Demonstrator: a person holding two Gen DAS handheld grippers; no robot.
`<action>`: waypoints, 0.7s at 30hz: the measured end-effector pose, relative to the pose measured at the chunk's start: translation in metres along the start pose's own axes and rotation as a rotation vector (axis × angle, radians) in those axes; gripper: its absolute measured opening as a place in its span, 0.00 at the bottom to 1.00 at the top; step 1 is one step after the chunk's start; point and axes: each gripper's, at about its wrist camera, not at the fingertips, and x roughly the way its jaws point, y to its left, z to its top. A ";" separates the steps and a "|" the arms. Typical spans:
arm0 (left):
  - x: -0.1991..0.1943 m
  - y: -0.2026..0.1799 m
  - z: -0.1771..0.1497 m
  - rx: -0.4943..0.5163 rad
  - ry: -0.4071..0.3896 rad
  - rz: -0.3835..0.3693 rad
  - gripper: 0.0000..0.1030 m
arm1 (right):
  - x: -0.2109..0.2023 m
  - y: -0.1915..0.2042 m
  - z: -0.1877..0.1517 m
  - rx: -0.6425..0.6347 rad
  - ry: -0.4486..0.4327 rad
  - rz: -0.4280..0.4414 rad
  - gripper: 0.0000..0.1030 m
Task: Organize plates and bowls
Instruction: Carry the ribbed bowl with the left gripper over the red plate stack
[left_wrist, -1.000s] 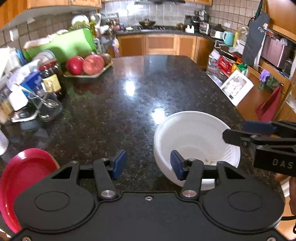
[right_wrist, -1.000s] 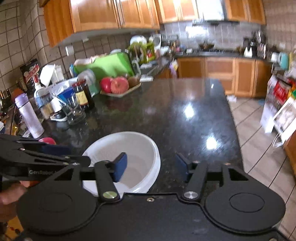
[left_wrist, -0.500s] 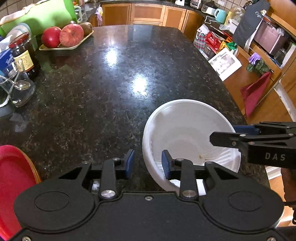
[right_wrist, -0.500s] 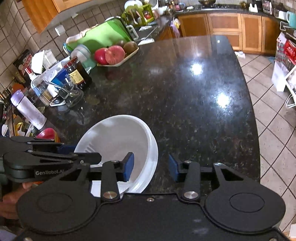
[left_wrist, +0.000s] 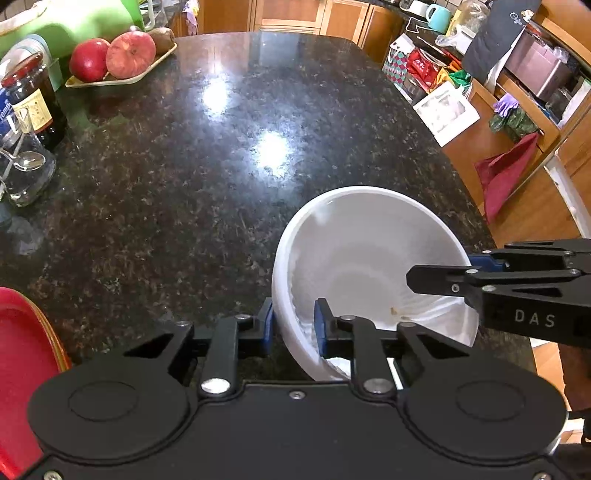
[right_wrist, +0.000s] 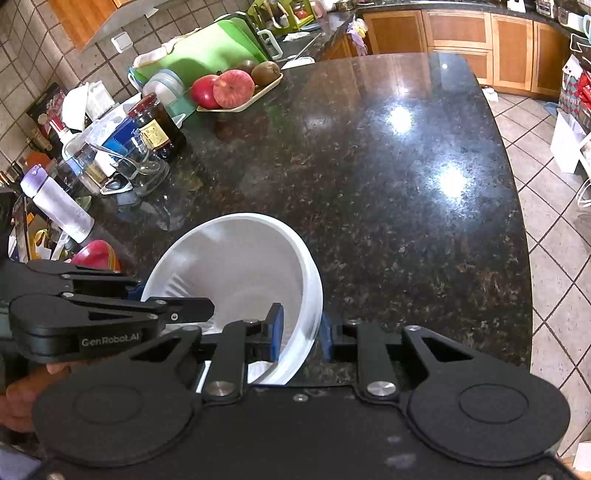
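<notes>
Both grippers have come down onto the white bowl (left_wrist: 365, 258) on the dark counter (left_wrist: 221, 166), left gripper (left_wrist: 293, 328) and right gripper (right_wrist: 299, 332) closing narrow over opposite sides of its rim, equally near, red plate (left_wrist: 22, 369) left of it.

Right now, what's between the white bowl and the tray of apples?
Only bare black granite counter lies between the white bowl and the tray of apples, clearest in the left wrist view.

The matte black plastic left gripper (left_wrist: 293, 326) carries blue pads, silver pivot screws and two round embossed discs on its body; the matching black right gripper (right_wrist: 299, 334) is built alike — white lettering, "DAS" and "GenRobot.AI", marks their sides.
</notes>
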 end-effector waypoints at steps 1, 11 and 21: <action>-0.001 -0.001 0.000 -0.001 -0.003 0.000 0.27 | -0.001 0.000 0.000 0.002 -0.003 -0.002 0.22; 0.000 -0.002 -0.001 -0.004 -0.009 0.035 0.24 | -0.010 0.000 -0.005 0.016 -0.026 0.008 0.21; -0.006 0.001 -0.006 0.002 -0.015 0.039 0.31 | -0.010 0.001 -0.009 0.010 -0.017 -0.003 0.27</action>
